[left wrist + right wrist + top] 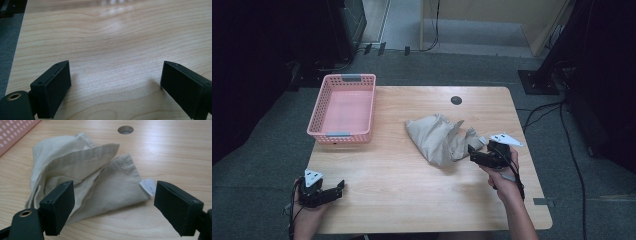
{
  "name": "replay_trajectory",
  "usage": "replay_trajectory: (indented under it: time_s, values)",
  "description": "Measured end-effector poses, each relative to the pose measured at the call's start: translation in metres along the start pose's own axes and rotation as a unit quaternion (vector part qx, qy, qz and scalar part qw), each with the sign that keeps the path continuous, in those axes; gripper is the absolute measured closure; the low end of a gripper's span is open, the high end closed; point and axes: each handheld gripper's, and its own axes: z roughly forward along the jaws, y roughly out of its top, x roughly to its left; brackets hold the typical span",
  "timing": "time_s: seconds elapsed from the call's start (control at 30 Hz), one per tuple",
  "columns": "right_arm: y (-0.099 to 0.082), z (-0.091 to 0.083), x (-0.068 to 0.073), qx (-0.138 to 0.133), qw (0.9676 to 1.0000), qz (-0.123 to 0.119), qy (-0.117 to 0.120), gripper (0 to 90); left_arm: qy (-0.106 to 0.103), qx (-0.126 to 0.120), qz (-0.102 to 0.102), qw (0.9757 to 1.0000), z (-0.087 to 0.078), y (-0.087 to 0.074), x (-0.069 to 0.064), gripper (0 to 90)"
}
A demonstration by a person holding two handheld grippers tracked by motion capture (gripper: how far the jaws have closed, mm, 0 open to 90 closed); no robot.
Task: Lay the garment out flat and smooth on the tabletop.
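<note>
A crumpled beige cotton cloth point(439, 139) is lying right of centre in the high view, on the light wooden table point(402, 175), with a small white label point(148, 186) sticking out at its right edge in the right gripper view. The right gripper point(477, 154), held in the person's right hand point(503, 177), is sitting at the centre right of the high view, just beside the cloth's lower right corner. In the right gripper view its black jaws are standing wide apart at the bottom of the frame, the cloth point(82, 177) spreading between and beyond them; whether they are touching the fabric cannot be told.

The left gripper point(334, 191) is resting at the lower left of the high view, near the table's front edge and well apart from the cloth. In the left gripper view its jaws are also spread wide, with bare wood grain between them.

A pink perforated plastic basket point(324, 107) is standing at the upper left of the table, and a dark round cable hole point(456, 100) is showing above the cloth.
</note>
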Motion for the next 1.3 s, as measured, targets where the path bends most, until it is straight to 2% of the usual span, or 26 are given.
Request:
replay_trajectory:
  time_s: [0.07, 0.13, 0.23, 0.37, 0.4, 0.47, 0.57, 0.77, 0.9, 1.13, 1.17, 1.3]
  values:
    - [0.004, 0.004, 0.006, -0.001, 1.0000, -0.001, 0.003, 18.8, 0.000, 0.000, 0.000, 1.0000, 0.000, 0.000, 0.000, 9.8]
    - [0.006, 0.006, 0.010, -0.004, 1.0000, 0.000, 0.006, 26.2, -0.001, 0.000, 0.000, 1.0000, 0.000, 0.000, 0.000, 9.8]
    - [0.007, 0.008, 0.013, -0.008, 0.9999, 0.002, 0.013, 27.3, -0.001, 0.000, 0.000, 1.0000, 0.000, 0.000, 0.000, 9.8]
    - [0.010, 0.016, 0.020, -0.012, 0.9997, 0.009, 0.017, 36.7, -0.001, 0.000, 0.000, 1.0000, 0.000, 0.000, 0.000, 9.8]
    - [0.010, 0.016, 0.020, -0.012, 0.9997, 0.009, 0.017, 36.7, -0.001, 0.000, 0.000, 1.0000, 0.000, 0.000, 0.000, 9.8]
    - [0.010, 0.022, 0.022, -0.008, 0.9995, 0.019, 0.022, 40.3, -0.002, 0.000, 0.000, 1.0000, 0.000, 0.000, 0.000, 9.8]
    - [0.008, 0.029, 0.025, 0.002, 0.9995, 0.017, 0.025, 42.1, -0.002, 0.000, 0.000, 1.0000, 0.000, 0.000, 0.000, 9.8]
    - [0.001, 0.040, 0.029, 0.020, 0.9994, 0.007, 0.026, 49.0, -0.002, 0.000, -0.001, 1.0000, 0.000, 0.000, 0.000, 9.8]
    - [-0.009, 0.047, 0.031, 0.034, 0.9991, -0.005, 0.025, 61.2, -0.002, 0.000, 0.000, 1.0000, 0.000, 0.000, 0.000, 9.8]
    - [-0.022, 0.054, 0.031, 0.058, 0.9976, -0.032, 0.021, 70.1, -0.001, 0.000, 0.000, 1.0000, 0.000, 0.000, 0.000, 9.8]
    - [-0.026, 0.056, 0.031, 0.064, 0.9970, -0.040, 0.018, 75.3, -0.001, 0.000, 0.000, 1.0000, 0.000, 0.000, 0.000, 9.8]
    - [-0.035, 0.057, 0.028, 0.074, 0.9962, -0.039, 0.025, 83.6, 0.000, 0.000, 0.001, 1.0000, 0.000, 0.000, 0.000, 9.8]
